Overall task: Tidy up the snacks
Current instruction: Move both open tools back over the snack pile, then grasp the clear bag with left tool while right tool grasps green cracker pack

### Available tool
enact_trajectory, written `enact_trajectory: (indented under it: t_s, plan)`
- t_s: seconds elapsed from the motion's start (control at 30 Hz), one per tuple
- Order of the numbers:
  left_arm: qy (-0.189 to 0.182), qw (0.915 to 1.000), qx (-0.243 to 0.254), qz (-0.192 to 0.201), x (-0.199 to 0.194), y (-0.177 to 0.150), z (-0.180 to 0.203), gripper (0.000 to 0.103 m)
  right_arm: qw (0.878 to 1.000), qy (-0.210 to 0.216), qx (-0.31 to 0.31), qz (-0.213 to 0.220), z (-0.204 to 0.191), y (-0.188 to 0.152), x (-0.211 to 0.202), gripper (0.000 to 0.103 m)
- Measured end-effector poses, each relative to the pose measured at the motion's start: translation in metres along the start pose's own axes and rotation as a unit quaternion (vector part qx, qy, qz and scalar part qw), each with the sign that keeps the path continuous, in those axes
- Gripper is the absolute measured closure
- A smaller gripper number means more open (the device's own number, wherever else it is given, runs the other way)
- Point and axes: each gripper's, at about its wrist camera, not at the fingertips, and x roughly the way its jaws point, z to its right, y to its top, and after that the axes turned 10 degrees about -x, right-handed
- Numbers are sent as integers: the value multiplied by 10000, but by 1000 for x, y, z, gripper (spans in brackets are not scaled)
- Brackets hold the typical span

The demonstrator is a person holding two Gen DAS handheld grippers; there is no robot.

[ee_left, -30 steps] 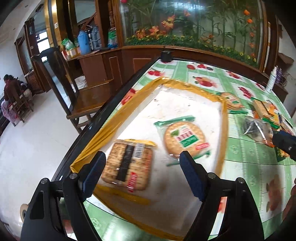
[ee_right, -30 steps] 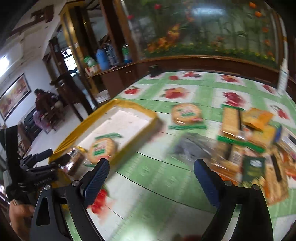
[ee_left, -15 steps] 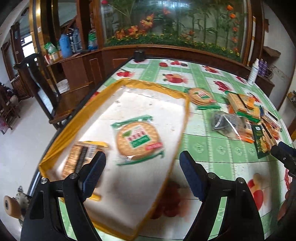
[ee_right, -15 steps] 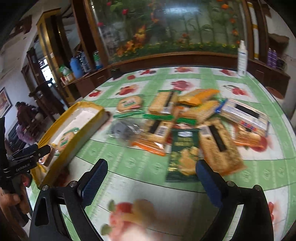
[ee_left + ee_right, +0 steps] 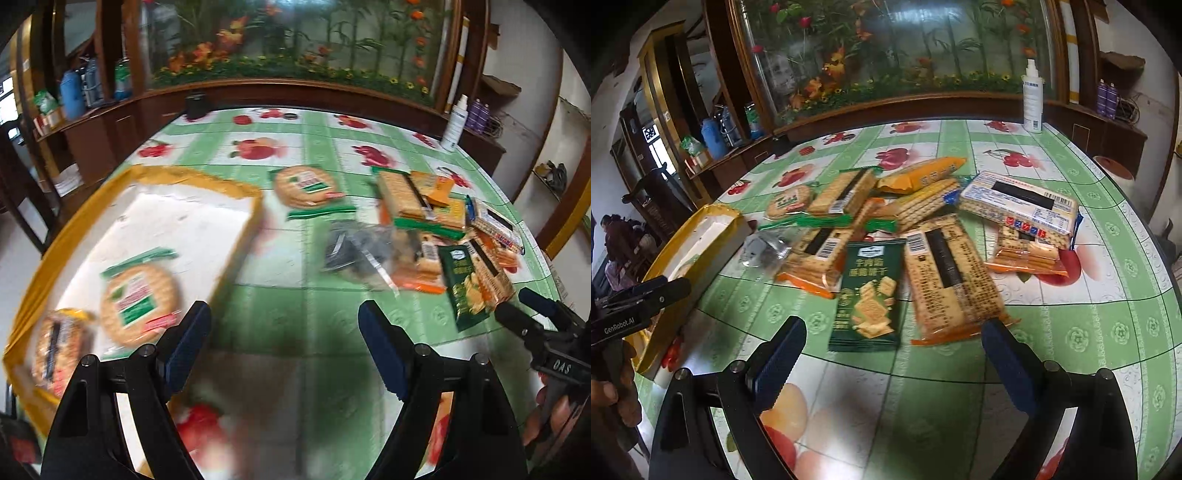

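Note:
A yellow-rimmed tray point(image 5: 242, 190) with a white floor sits at the table's left. Inside it lie a round cracker pack point(image 5: 140, 299) and a rectangular biscuit pack point(image 5: 55, 343). My left gripper point(image 5: 284, 317) hovers open over the green tablecloth just right of the tray, with nothing between its fingers. A second round cracker pack point(image 5: 306, 184) and a clear bag point(image 5: 354, 251) lie beyond it. My right gripper point(image 5: 894, 328) is open and empty just short of the snack pile. A dark green cracker pack point(image 5: 868, 291) and a long biscuit pack point(image 5: 949, 280) lie right ahead of it.
Several more biscuit packs, among them a white-and-blue one point(image 5: 1019, 206), spread over the table's middle. A white spray bottle point(image 5: 1032, 99) stands at the far edge, before a wooden cabinet with a flower display point(image 5: 886, 55). People sit far left point(image 5: 617, 236).
Both views have swung right. My left gripper went from above the tray to the cloth beside it. My right gripper moved from near the tray up to the snack pile.

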Motion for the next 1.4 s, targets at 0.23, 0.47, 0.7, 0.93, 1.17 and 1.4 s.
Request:
enact_trajectory:
  t_s: [0.23, 0.47, 0.7, 0.93, 1.17, 1.4]
  plan:
    - [-104, 9998, 48, -158, 25, 13, 19, 21, 9999, 113, -121, 45, -4, 8, 4, 6]
    - [-663, 9973, -188, -270, 36, 24, 26, 21, 9993, 196, -314, 85, -19, 19, 21, 6]
    - [-801, 9960, 116, -379, 53, 30, 46, 21, 9993, 154, -329, 35, -18, 19, 29, 6]
    - [-905, 9938, 460, -464, 65, 35, 56, 21, 9982, 329, -510, 8, -32, 25, 34, 7]
    - [-1057, 9909, 727, -397, 70, 32, 54, 19, 9969, 187, -733, -203, -43, 29, 50, 22]
    - [-1122, 9905, 694, -379, 77, 38, 53, 17, 9979, 273, -460, -369, -31, 30, 63, 29]
